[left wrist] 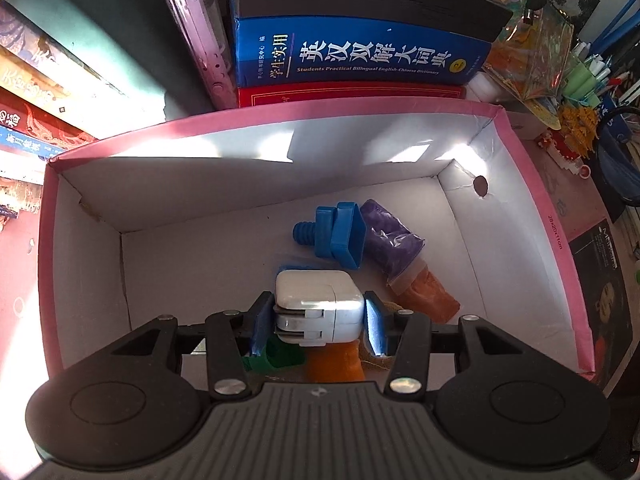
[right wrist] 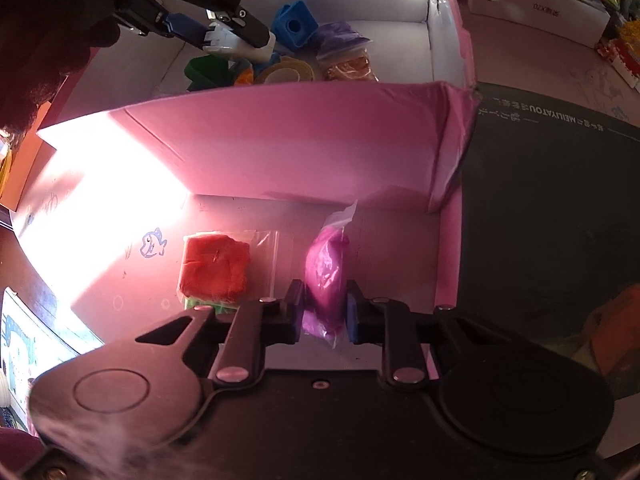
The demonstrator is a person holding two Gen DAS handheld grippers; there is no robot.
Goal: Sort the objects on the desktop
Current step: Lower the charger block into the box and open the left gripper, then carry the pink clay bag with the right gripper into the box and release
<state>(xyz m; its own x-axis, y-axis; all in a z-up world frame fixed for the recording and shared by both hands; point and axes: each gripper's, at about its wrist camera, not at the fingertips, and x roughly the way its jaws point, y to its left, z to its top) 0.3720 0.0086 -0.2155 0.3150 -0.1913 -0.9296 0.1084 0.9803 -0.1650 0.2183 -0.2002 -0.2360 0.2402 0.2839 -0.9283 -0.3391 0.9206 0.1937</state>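
Observation:
My left gripper [left wrist: 318, 318] is shut on a white power adapter [left wrist: 318, 304] and holds it inside the pink box [left wrist: 280, 116], above its floor. Under it lie a blue plastic bolt piece [left wrist: 340, 236], a purple clay bag [left wrist: 390, 240], an orange clay bag [left wrist: 428, 296], a green piece [left wrist: 276, 356] and an orange piece [left wrist: 334, 362]. My right gripper [right wrist: 324, 314] is shut on a magenta clay bag [right wrist: 326, 276] on the desk in front of the box's near wall [right wrist: 300, 140]. A red clay bag [right wrist: 216, 268] lies to its left, on a green one [right wrist: 200, 304].
Books stand behind the box, among them a blue dictionary [left wrist: 360, 54]. A dark mat [right wrist: 552, 208] lies right of the box. Toys and pens [left wrist: 580, 92] crowd the far right. A tape roll [right wrist: 286, 72] lies in the box.

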